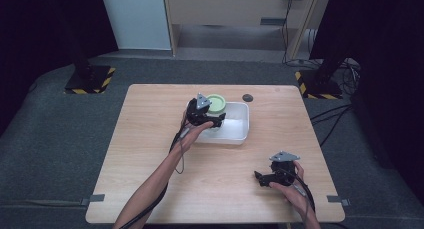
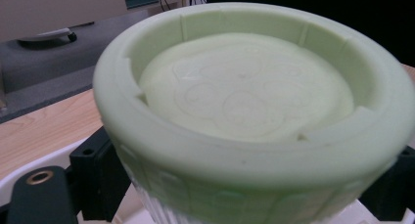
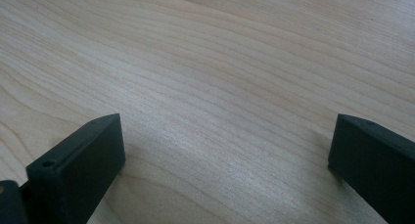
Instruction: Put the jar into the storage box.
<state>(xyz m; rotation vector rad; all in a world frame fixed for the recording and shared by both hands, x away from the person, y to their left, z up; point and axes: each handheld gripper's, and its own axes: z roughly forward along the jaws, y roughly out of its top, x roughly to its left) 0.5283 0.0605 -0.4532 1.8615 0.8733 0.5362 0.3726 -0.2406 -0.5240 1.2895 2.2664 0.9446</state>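
Note:
A pale green round cup [image 2: 244, 101] with a ribbed wall and a notched rim sits upside down between the jaws of my left gripper [image 2: 244, 190], which is shut on its sides. In the high view the left gripper [image 1: 212, 120] holds the green cup [image 1: 217, 103] at the back left corner of a white rectangular tub [image 1: 239, 133]. Whether the cup touches the tub's floor I cannot tell. My right gripper [image 1: 258, 177] hovers low over the table's front right, jaws pointing left. In its own view the right gripper [image 3: 225, 155] is open above bare wood.
A small dark round disc [image 1: 247, 97] lies on the wooden table [image 1: 150, 154] behind the tub. Tape tabs mark the front corners. Dark stands with striped bases [image 1: 90, 79] sit on the grey floor beyond the table.

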